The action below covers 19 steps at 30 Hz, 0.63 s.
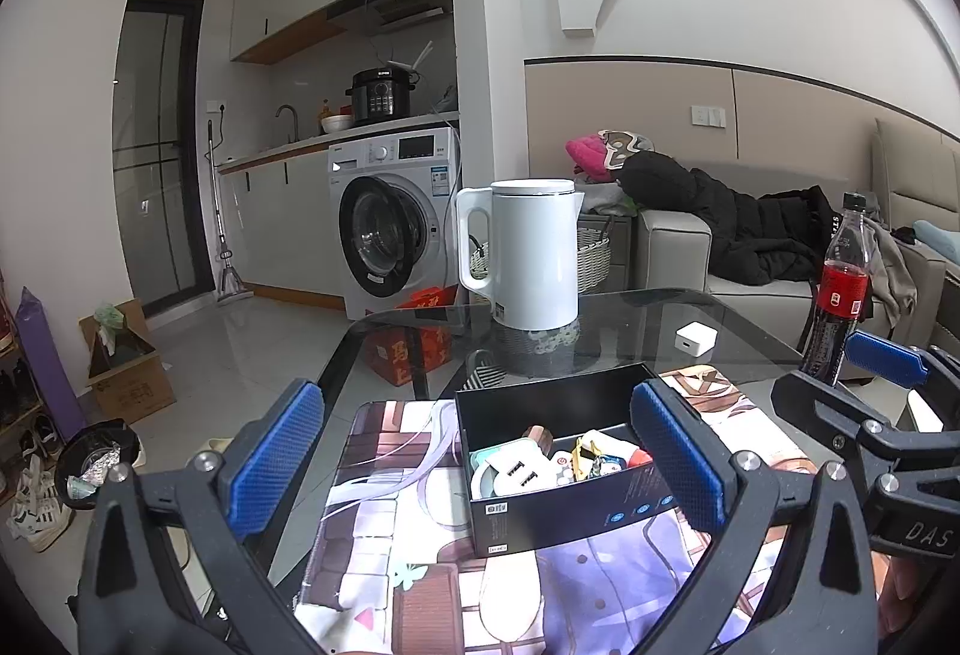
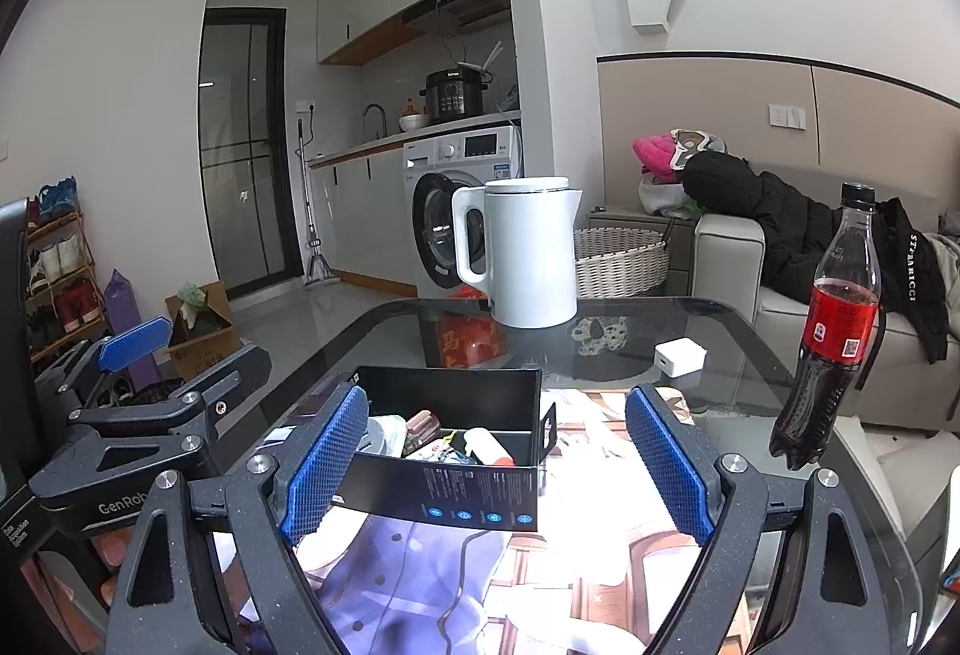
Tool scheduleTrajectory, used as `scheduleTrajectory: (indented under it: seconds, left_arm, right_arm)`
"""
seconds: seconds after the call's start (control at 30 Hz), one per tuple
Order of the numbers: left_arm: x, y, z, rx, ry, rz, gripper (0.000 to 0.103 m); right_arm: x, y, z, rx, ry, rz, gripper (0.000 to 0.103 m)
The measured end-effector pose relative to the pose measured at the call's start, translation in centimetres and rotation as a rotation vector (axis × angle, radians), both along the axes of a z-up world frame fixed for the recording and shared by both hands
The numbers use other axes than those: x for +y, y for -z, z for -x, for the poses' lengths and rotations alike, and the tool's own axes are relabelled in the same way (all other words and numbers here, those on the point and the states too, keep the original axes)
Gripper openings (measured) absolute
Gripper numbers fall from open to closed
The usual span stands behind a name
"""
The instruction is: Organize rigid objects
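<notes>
Left gripper (image 1: pixel 480 466): jaws apart, holding nothing. Right gripper (image 2: pixel 498 463): jaws apart, holding nothing. The black box (image 1: pixel 564 505) of small items sits on the printed mat (image 1: pixel 384 481) directly ahead of both, a white charger (image 2: pixel 679 357) beyond it toward the kettle (image 2: pixel 528 253).

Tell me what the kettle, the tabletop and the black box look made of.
Kettle: likely matte white plastic, showing soft, even shading. Tabletop: dark tinted glass; floor items show through it. Black box: probably printed cardboard, with thin walls and a folded flap.
</notes>
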State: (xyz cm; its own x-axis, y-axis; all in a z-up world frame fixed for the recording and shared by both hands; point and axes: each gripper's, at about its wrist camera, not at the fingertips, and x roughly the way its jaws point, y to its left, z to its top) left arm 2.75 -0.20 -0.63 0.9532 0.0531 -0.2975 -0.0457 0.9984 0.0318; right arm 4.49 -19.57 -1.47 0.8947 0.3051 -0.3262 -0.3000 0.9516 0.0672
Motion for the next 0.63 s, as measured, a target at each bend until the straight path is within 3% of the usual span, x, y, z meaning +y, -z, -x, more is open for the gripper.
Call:
scheduleTrajectory:
  seconds: [0.63]
  left_arm:
    - [0.14,0.32,-0.05,0.007,-0.007,0.002,0.103]
  right_arm:
    - [-0.05,-0.02,-0.07,0.001,-0.004,0.001,0.089]
